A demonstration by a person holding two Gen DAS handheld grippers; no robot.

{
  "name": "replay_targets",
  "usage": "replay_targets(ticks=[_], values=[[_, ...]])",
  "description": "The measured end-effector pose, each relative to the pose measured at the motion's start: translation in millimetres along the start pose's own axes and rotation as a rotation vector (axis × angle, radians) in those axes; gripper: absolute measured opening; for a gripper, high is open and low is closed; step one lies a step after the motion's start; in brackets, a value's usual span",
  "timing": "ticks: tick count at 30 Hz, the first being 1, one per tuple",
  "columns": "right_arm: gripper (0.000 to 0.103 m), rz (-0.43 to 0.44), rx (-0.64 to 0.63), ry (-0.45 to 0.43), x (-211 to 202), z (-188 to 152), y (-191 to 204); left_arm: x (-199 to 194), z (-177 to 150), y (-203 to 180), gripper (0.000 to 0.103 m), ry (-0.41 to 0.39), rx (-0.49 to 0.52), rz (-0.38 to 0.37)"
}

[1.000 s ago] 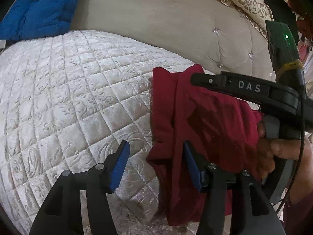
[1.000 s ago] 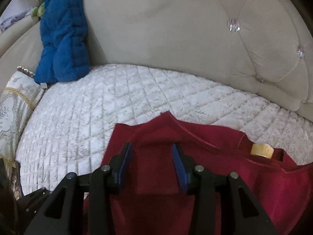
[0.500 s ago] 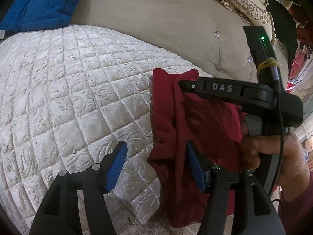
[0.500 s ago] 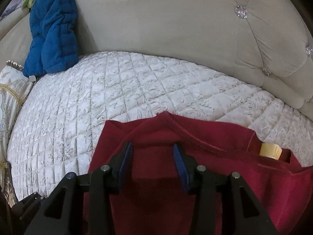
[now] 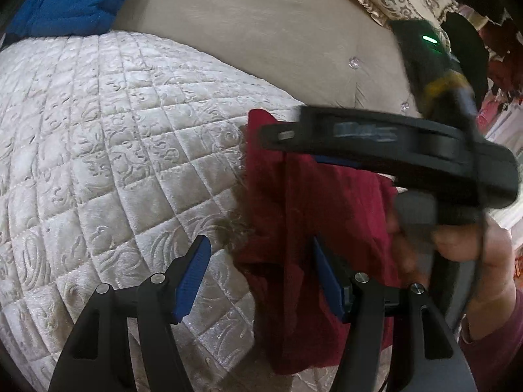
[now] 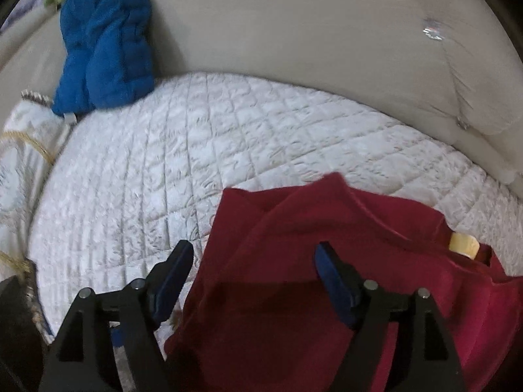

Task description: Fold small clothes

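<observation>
Nearest the lens in the left wrist view, the left gripper [image 5: 258, 274] stands with its blue-padded jaws apart, straddling the near left edge of a small dark red knit garment [image 5: 313, 228] without pressing it. In the right wrist view the right gripper [image 6: 253, 277] is opening, its jaws wide; the red cloth [image 6: 294, 261] lies under and between them, and the pads do not pinch it. A person's hand [image 5: 457, 254] holds the right gripper's black handle at the right of the left wrist view, over the garment's right side.

The garment lies partly folded on a cream quilted bed cover [image 5: 114, 147], near the right of the bed, with one layer doubled over another and a pale yellow neck label [image 6: 464, 245] showing at its far right.

The cloth looks soft, light and limp, likely to sag and slide on itself once lifted, so a firm pinch through both layers at a hemmed edge or corner should hold better than a grab at the middle. The near left corner, just beside the left gripper, looks the readiest hold.

Farther off, a blue padded jacket [image 6: 104, 39] rests against a beige tufted headboard [image 6: 310, 32] at the far left, well apart from the garment.
</observation>
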State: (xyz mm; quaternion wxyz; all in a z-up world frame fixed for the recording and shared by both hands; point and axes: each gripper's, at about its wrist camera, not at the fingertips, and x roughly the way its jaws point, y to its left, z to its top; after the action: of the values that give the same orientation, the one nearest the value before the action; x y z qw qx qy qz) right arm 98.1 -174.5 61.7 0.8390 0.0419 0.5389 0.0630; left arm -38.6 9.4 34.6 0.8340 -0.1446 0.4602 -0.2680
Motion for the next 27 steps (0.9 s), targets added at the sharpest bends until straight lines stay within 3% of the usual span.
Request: replay_targets(ticks=[3, 7, 10, 12, 13, 14, 19, 20, 22, 27], values=[[0.091, -0.067, -0.048, -0.015, 12, 0, 11, 0, -1, -4, 0.041, 0.005, 0.006, -0.007], [0.088, -0.116, -0.1, -0.033, 18, 0, 15, 4, -1, -6, 0.041, 0.007, 0.017, 0.001], [0.067, -0.11, -0.102, -0.046, 10, -1, 7, 6, 0, -10, 0.041, 0.003, 0.029, -0.005], [0.047, -0.036, -0.09, -0.067, -4, -2, -3, 7, 0, -12, 0.041, 0.002, 0.032, -0.013], [0.032, 0.009, -0.072, -0.07, -10, -3, -9, 8, -1, -14, 0.041, -0.001, 0.034, -0.018], [0.026, 0.041, -0.051, -0.077, -17, -3, -14, 9, -1, -17, 0.041, -0.002, 0.042, -0.027], [0.02, 0.148, 0.032, -0.136, -48, -9, -37, 14, -4, -33, 0.04, -0.01, 0.076, -0.085], [0.02, 0.158, 0.044, -0.14, -52, -10, -40, 15, -5, -38, 0.037, -0.01, 0.081, -0.104], [0.02, 0.157, 0.058, -0.142, -56, -11, -44, 16, -5, -43, 0.02, -0.018, 0.095, -0.124], [0.026, 0.185, 0.119, -0.124, -61, -10, -58, 5, -3, -54, 0.006, -0.074, 0.124, -0.186]])
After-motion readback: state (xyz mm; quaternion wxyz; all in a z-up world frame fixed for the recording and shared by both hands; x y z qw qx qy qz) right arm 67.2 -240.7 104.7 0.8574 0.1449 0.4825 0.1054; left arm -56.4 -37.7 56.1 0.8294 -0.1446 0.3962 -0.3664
